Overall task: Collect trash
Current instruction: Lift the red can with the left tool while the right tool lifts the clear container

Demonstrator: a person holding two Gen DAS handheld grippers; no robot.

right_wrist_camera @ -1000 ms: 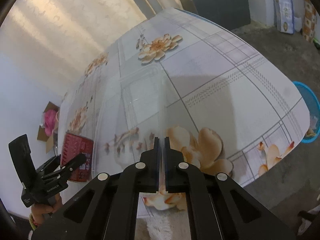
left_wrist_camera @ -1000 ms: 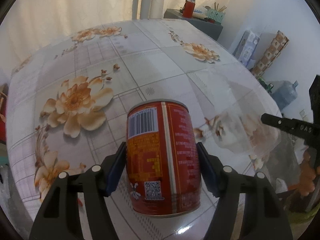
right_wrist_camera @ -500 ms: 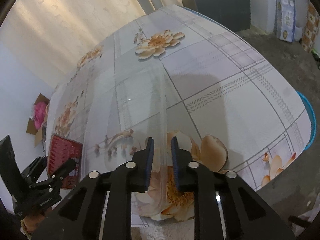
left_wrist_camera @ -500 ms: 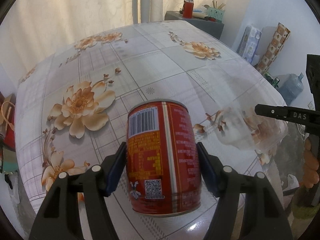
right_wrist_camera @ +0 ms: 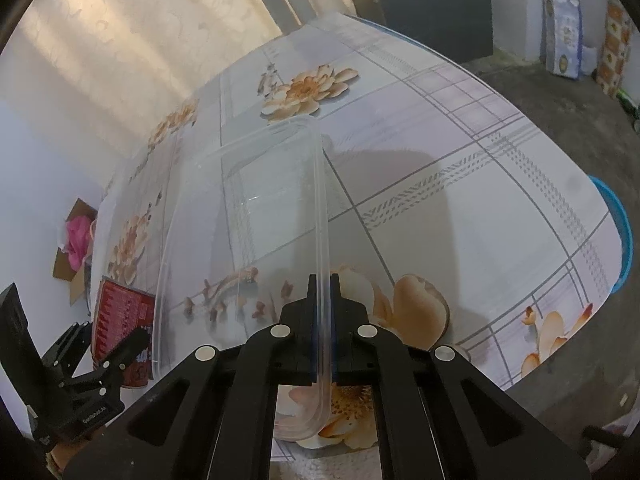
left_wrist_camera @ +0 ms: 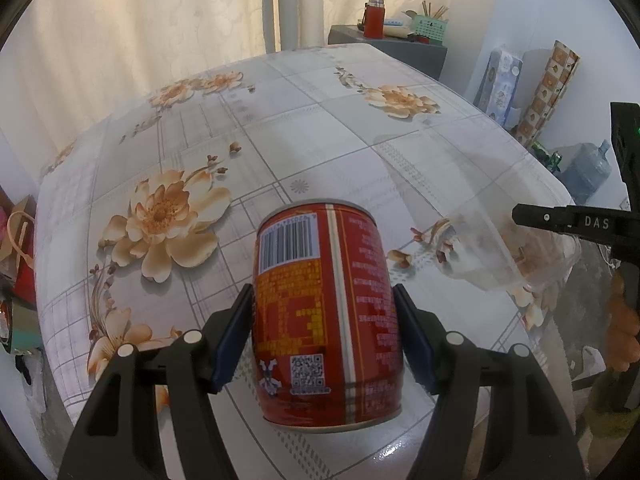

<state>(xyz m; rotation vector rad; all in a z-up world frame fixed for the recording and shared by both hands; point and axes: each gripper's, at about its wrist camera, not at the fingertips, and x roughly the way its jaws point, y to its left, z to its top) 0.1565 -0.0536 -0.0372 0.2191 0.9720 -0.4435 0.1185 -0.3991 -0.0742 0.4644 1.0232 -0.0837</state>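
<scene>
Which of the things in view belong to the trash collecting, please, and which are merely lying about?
Job:
- red can, in left gripper
- clear plastic container, wall pinched by right gripper

Lying about:
- red flask
- water jug
- blue basin
- pink bundle in box

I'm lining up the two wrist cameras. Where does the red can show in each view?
Left wrist: the can fills the lower centre, gripped between the left tongs.
Right wrist: the can sits at the lower left edge, partly hidden behind the clear tub and the left tongs.
Shared landmark: the clear tub, at right in the left view, central in the right view, held by its rim in the right tongs.
</scene>
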